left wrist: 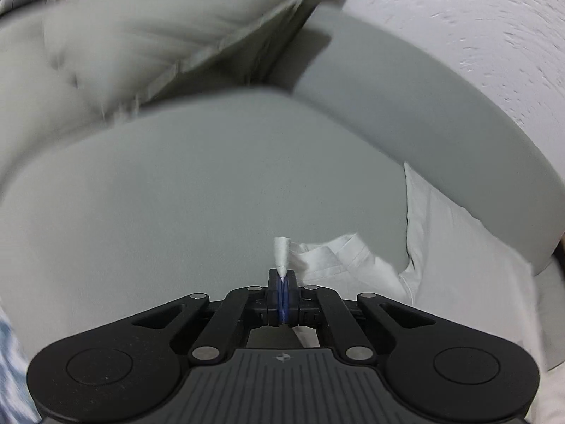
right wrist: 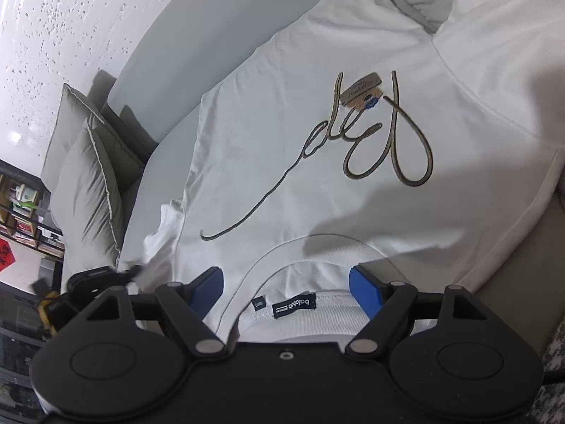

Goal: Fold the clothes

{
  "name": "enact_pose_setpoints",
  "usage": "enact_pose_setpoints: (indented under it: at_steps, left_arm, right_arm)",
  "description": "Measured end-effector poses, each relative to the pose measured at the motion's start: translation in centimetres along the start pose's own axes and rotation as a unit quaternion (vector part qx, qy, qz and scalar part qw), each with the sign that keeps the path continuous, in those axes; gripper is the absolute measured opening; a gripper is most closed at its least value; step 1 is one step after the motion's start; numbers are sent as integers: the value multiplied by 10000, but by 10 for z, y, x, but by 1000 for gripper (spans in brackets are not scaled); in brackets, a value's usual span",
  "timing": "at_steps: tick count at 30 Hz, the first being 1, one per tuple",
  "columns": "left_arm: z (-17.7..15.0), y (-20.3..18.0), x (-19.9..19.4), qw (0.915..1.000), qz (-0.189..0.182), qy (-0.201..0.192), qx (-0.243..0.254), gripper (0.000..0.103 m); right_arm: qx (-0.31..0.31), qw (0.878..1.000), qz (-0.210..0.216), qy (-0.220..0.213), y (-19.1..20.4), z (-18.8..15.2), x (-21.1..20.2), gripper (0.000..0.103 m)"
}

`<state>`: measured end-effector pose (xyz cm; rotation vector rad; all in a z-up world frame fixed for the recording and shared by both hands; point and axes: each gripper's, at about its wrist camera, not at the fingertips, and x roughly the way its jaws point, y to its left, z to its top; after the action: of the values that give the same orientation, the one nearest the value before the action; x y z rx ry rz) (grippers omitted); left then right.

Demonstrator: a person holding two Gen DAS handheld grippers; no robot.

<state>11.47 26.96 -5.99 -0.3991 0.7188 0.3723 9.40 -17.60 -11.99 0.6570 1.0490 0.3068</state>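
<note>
Left hand-held gripper (left wrist: 282,279): I had it pinched tight on the T-shirt (right wrist: 317,141) sleeve edge.
Right hand-held gripper (right wrist: 286,286): I held it wide open, empty, over the T-shirt's collar (right wrist: 317,247).

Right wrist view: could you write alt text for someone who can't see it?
A white T-shirt with a looping script design lies spread on a grey sofa, its collar nearest the camera. The open right gripper hovers over the collar, blue pads either side of the neck label. Two grey-green cushions lean at left.

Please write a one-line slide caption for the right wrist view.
Open right hand-held gripper above the collar of a white T-shirt spread on a grey sofa.
</note>
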Motion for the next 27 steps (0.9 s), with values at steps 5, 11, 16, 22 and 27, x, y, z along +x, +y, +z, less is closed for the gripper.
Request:
enact_pose_setpoints:
  at_steps: [5, 11, 16, 22, 27]
  left_arm:
    - [-5, 15, 26, 9974, 239, 601, -313, 6]
    - [-20, 18, -17, 9971, 352, 648, 186, 18]
    - [-47, 2, -82, 9976, -33, 250, 637, 23]
    - [-76, -80, -83, 9819, -879, 662, 1539, 28]
    - [-114, -152, -61, 9547, -671, 800, 2786, 37]
  right_arm:
    - [-127, 9999, -46, 53, 0, 3, -2, 79]
    - [107, 9996, 68, -265, -19, 14, -45, 82]
    - [426, 9936, -322, -998, -57, 15, -94, 86]
    - [307, 9909, -933, -916, -76, 21, -71, 16]
    - [-730, 9864, -1269, -740, -40, 25, -26, 25]
